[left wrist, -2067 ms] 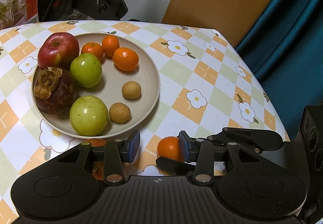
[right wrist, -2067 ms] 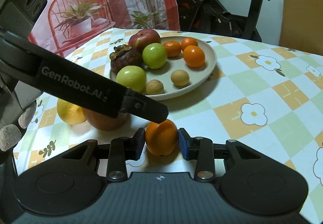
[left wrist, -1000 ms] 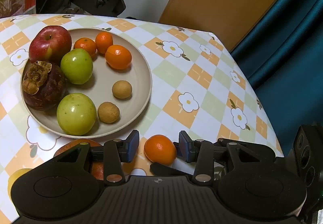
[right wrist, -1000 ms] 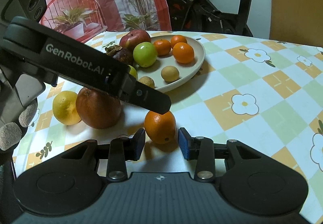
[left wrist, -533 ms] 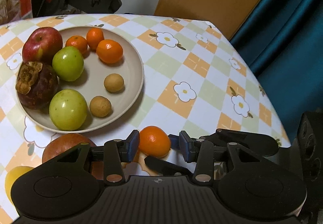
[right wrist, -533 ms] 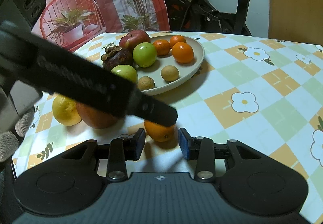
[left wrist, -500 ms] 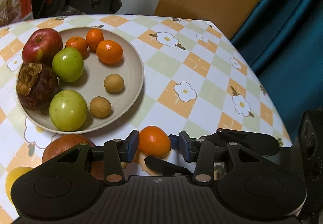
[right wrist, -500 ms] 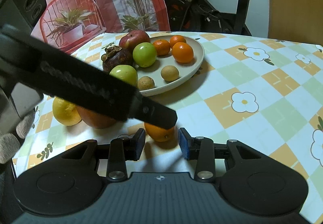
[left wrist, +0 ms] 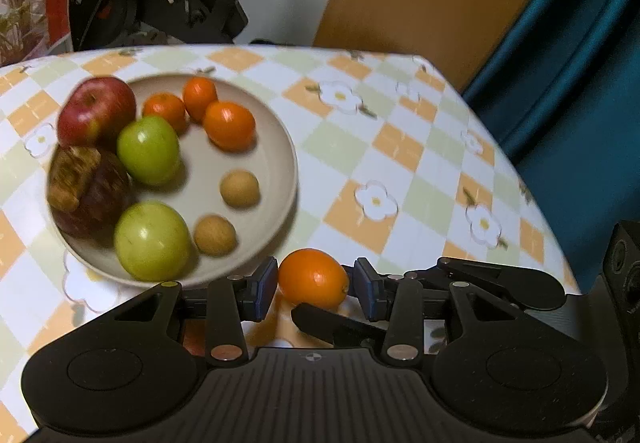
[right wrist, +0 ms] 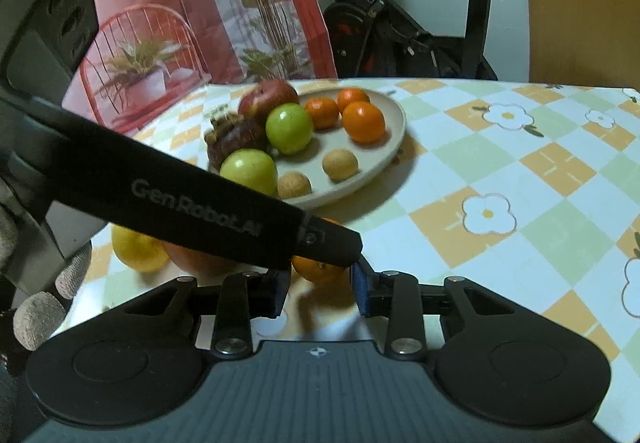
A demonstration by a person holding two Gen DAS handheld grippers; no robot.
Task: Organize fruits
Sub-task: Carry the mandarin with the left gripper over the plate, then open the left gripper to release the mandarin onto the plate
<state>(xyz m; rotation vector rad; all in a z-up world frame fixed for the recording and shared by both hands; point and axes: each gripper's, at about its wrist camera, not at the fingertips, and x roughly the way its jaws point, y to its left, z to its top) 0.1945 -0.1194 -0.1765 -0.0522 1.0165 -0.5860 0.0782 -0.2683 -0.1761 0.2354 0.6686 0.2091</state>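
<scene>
Fruit fills a beige plate (left wrist: 280,147) on the checked tabletop (left wrist: 420,163): a red apple (left wrist: 96,111), two green apples (left wrist: 149,149), a dark mangosteen (left wrist: 86,187), three small oranges (left wrist: 229,124) and two tan longans (left wrist: 239,188). Just in front of the plate's near rim a loose orange (left wrist: 313,277) lies on the tabletop. The left tongs (left wrist: 316,287) straddle this orange; the left pad looks to touch it, the right pad stands clear, so they are spread. The right tongs (right wrist: 320,289) sit just behind the same orange (right wrist: 320,269), their jaws closing with a gap between them and the fruit beyond their tips. Left of that orange lie a lemon (right wrist: 136,249) and a reddish fruit (right wrist: 200,263).
</scene>
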